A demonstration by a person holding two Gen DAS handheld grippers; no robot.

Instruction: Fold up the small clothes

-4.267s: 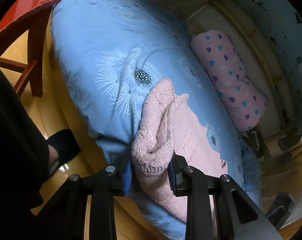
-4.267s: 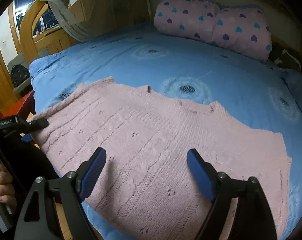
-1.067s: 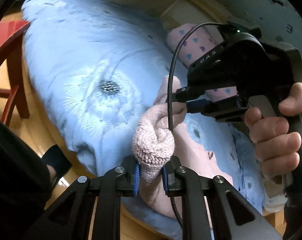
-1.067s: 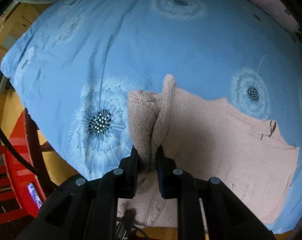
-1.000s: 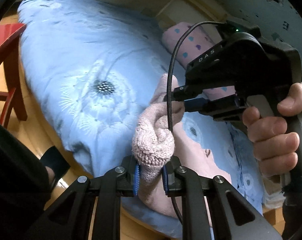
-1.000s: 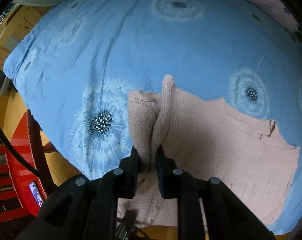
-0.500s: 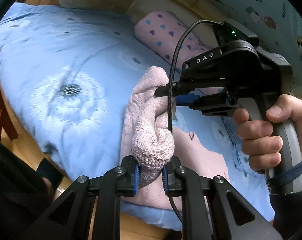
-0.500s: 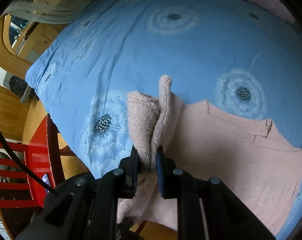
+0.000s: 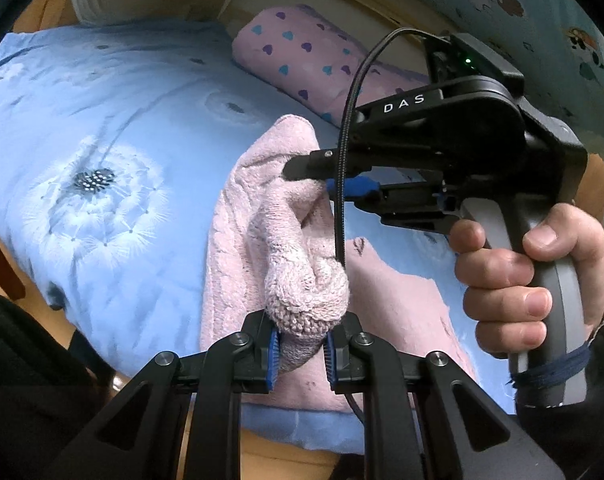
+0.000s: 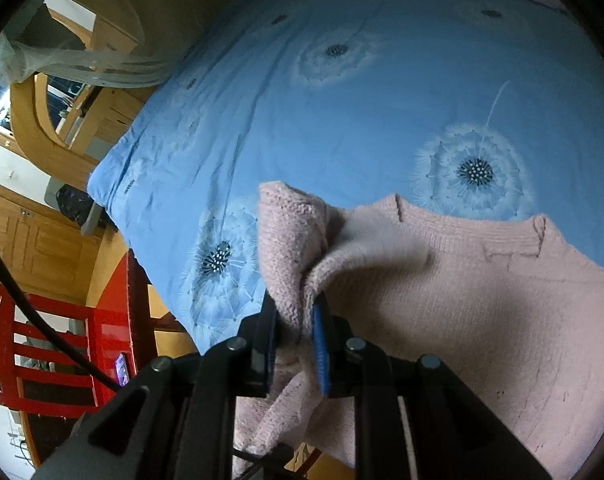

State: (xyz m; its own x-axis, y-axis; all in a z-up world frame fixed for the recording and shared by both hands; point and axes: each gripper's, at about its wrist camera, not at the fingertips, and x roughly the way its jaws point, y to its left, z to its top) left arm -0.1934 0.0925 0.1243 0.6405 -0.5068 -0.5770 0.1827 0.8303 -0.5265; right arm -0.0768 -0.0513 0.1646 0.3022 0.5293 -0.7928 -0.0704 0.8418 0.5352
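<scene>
A pink knitted sweater (image 9: 261,216) lies on a blue dandelion-print bedspread (image 9: 101,140); it also shows in the right wrist view (image 10: 482,300). My left gripper (image 9: 300,350) is shut on a bunched edge of the sweater at its near left corner, lifted off the bed. My right gripper (image 10: 293,340) is shut on the same left edge a little further in; in the left wrist view it (image 9: 310,170) reaches in from the right, held by a hand (image 9: 518,280). The raised edge forms a fold leaning over the sweater body.
A pink heart-print pillow (image 9: 322,56) lies at the head of the bed against a wooden frame. A red chair (image 10: 53,340) stands on the wooden floor beside the bed. A cable (image 9: 342,184) hangs from the right gripper across the sweater.
Both grippers, shut on the sweater's left edge, have lifted it and carried it further over the bed toward the sweater body. The fold stands higher than before.
</scene>
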